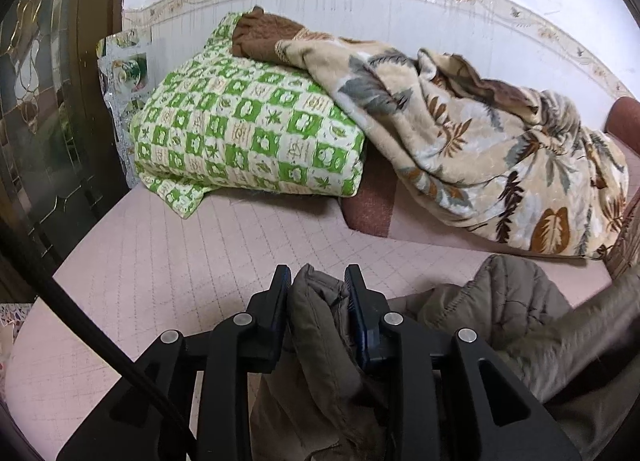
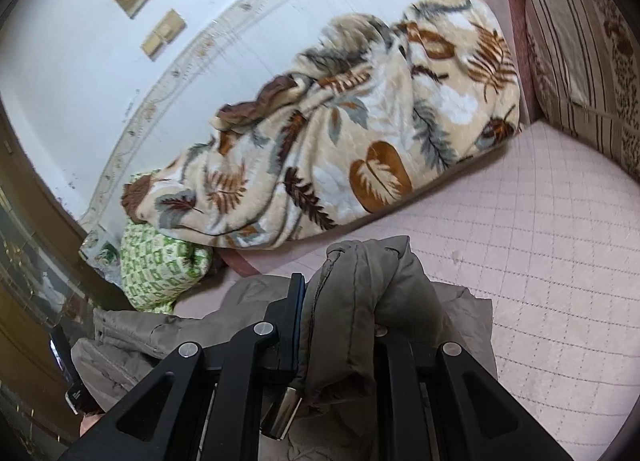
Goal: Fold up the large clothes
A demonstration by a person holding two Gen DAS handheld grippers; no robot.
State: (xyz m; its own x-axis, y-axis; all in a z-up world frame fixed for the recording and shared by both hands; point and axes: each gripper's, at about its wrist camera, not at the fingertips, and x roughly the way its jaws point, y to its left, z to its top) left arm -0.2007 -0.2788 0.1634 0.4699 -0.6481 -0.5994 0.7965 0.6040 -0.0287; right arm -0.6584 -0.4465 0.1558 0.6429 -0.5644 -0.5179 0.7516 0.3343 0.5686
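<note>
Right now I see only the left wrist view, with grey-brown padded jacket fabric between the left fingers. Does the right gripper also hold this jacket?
Observer: Yes, the right gripper is shut on a thick bunch of the grey-brown padded jacket.
Operator: Is something lying at the right end of the pink quilted bed cover?
Observer: A striped beige-and-brown cushion stands there, close to the leaf-patterned fleece blanket.

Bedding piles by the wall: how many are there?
2: a green checked quilt, folded, at the door end, and a leaf-print blanket heaped beside it, overlapping its top. More may be hidden underneath.
</note>
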